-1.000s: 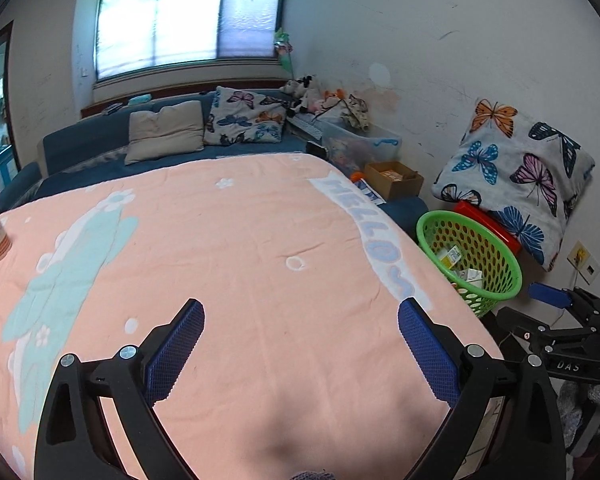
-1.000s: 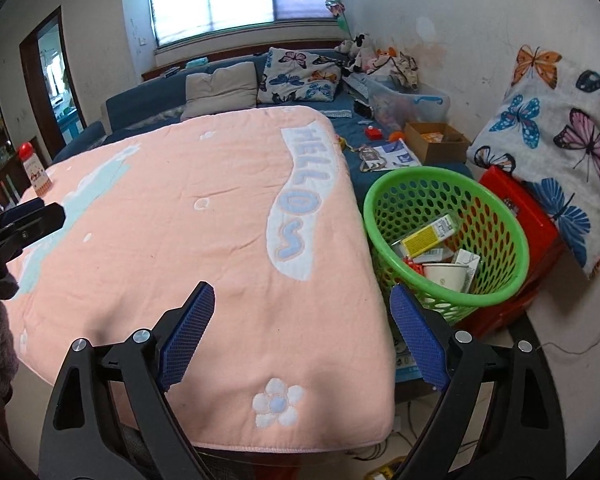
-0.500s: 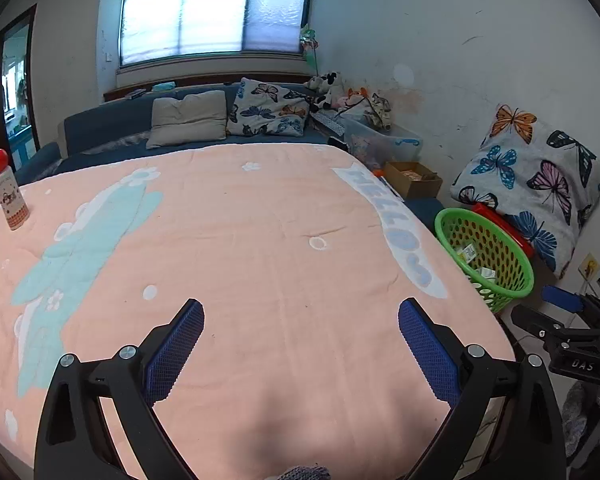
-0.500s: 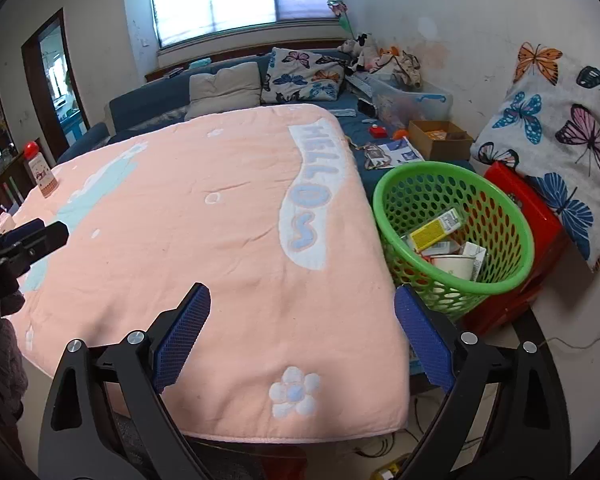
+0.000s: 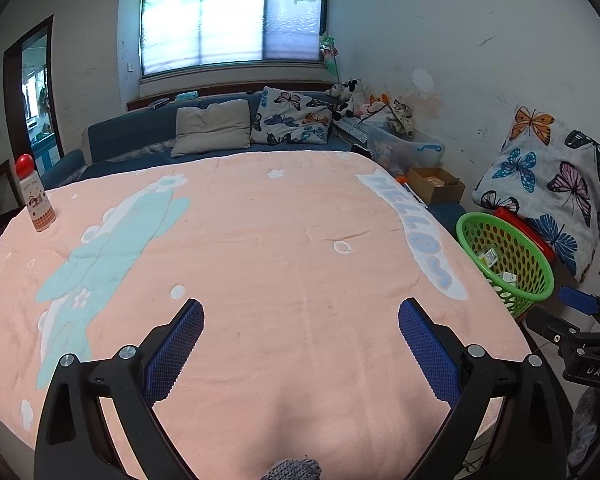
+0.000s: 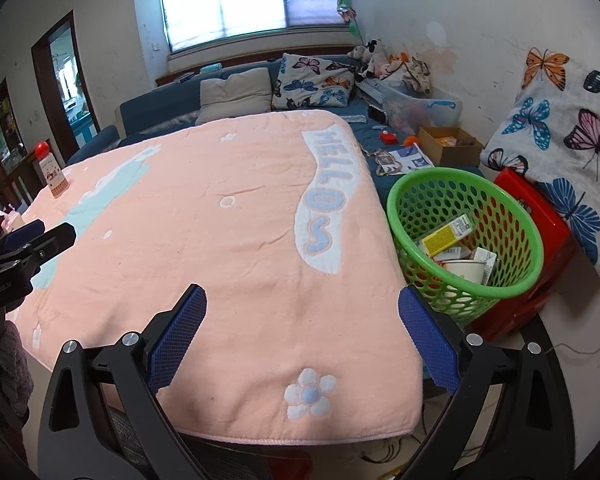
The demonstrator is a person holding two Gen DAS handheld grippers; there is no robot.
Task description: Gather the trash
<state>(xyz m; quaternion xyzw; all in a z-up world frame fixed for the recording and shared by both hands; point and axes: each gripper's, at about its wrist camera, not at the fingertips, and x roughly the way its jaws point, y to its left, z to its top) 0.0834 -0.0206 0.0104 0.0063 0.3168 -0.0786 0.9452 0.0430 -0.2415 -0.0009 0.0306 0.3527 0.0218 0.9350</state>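
Trash [image 6: 456, 246] sits in the green basket [image 6: 528, 236] beside the blanket [image 6: 220, 240], right where I can drop more. My left gripper [image 5: 300, 316] and right gripper [image 6: 302, 304] hover, fingers apart, holding nothing.

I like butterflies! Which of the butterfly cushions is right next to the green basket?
The big butterfly cushion leaning on the right wall, just behind the green basket. The other butterfly cushion sits far back on the blue sofa.
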